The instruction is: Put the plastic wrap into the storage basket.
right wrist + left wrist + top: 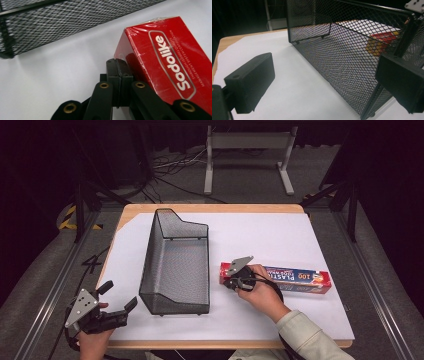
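Note:
A black wire-mesh basket (pixel 175 265) stands in the middle of the white sheet (pixel 260 235), its long side running away from me. To its right lies a long red box of plastic wrap (pixel 295 280), flat on the sheet. My right gripper (pixel 229 283) is shut at the box's left end, with its jaws pressed together beside the red box (pixel 170 65) and nothing between them. My left gripper (pixel 120 294) is open near the front left corner, just left of the basket (pixel 342 57). Through the mesh, the red box (pixel 382 41) shows dimly.
The sheet covers a wooden table (pixel 210 209) whose edge shows at the back and left. Aluminium rails (pixel 55 285) run along both sides of the table. On the floor behind it are a grey metal stand (pixel 247 150) and cables (pixel 170 165).

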`<action>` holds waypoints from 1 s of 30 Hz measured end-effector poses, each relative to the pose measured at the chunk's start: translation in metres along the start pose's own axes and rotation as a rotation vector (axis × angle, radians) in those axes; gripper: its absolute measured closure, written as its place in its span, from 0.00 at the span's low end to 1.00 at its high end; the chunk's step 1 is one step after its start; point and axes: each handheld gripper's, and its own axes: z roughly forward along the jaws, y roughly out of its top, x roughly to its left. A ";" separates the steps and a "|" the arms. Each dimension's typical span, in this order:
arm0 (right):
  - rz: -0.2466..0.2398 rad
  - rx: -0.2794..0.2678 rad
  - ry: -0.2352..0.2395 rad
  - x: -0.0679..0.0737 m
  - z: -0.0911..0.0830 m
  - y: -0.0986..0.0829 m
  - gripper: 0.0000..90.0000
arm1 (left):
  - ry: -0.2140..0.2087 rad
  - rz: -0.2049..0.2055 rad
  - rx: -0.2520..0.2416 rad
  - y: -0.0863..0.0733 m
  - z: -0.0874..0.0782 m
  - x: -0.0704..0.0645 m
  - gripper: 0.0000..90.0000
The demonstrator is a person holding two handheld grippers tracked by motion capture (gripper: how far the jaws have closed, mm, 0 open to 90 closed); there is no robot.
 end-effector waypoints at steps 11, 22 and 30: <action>0.058 0.016 -0.083 -0.025 0.008 0.007 1.00 | -0.002 -0.008 -0.002 -0.001 0.000 0.001 0.04; 0.116 -0.004 -0.095 -0.041 -0.001 0.003 0.98 | -0.009 -0.007 -0.002 -0.001 0.003 0.001 0.04; 0.166 -0.123 -0.061 -0.042 -0.059 -0.019 1.00 | -0.011 -0.006 0.003 0.000 0.007 0.000 0.04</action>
